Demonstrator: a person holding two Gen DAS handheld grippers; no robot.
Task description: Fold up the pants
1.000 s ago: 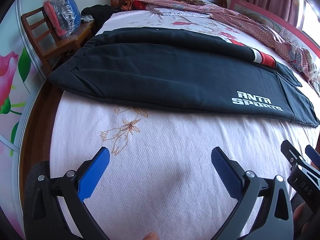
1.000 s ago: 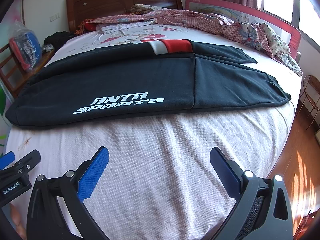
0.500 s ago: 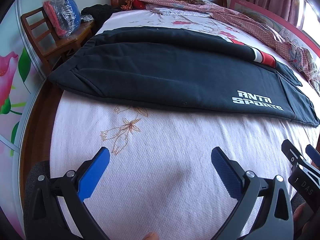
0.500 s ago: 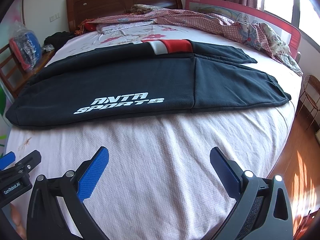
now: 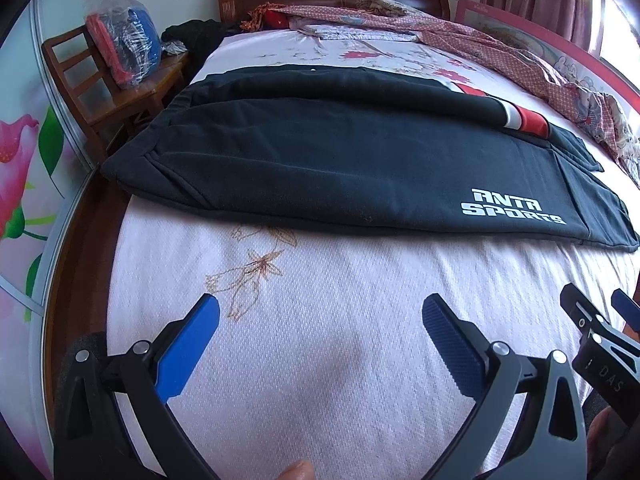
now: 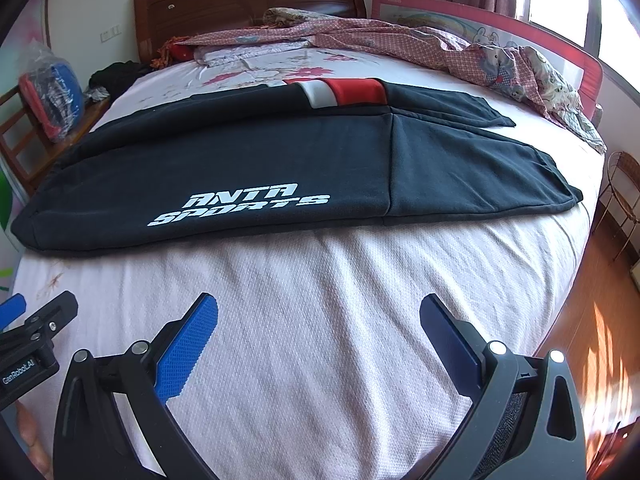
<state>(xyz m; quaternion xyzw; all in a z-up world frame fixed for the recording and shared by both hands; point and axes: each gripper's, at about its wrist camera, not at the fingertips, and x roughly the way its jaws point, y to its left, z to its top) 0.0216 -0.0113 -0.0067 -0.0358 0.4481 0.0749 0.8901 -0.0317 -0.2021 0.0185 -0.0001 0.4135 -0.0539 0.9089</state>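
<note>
Lying long across the bed (image 5: 320, 360), the black ANTA pants (image 5: 340, 160) wait while the left claw (image 5: 320, 312) and right claw (image 6: 318, 310), both wide open and empty, should each pinch one end and fold evenly.

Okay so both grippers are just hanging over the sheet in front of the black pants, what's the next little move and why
Probably bring both grippers forward to the pants' near edge. The left gripper and right gripper are open and empty over bare sheet, short of the black pants, which lie flat across the bed, one leg already on the other. The left would likely take the waistband end, the right the cuff end.
</note>
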